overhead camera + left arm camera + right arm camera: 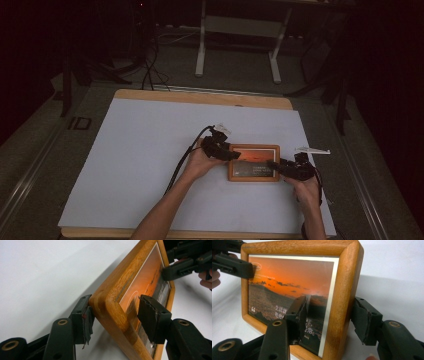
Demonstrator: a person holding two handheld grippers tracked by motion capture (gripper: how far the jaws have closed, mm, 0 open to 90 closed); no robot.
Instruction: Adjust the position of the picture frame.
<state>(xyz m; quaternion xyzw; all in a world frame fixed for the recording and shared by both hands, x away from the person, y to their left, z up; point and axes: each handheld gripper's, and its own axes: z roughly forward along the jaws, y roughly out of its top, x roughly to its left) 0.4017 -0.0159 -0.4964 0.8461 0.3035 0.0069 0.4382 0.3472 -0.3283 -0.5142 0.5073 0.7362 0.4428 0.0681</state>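
Note:
A wooden picture frame [254, 162] with an orange sunset print sits right of the table's middle, its face turned up toward the high camera. My left gripper [234, 156] is on its left end. In the left gripper view the jaws straddle a corner of the frame [110, 305], one pad on the back edge and the other on the glass side, both pressing. My right gripper [277, 166] is at the lower right corner. In the right gripper view its jaws stand either side of the frame's edge [342, 290], with a thin gap at each pad.
A white sheet [150, 165] covers the wooden table [200, 96], with bare room to the left and behind the frame. A black cable [182, 160] trails from the left gripper. A white table stand [201, 50] and floor cables lie beyond in the dark.

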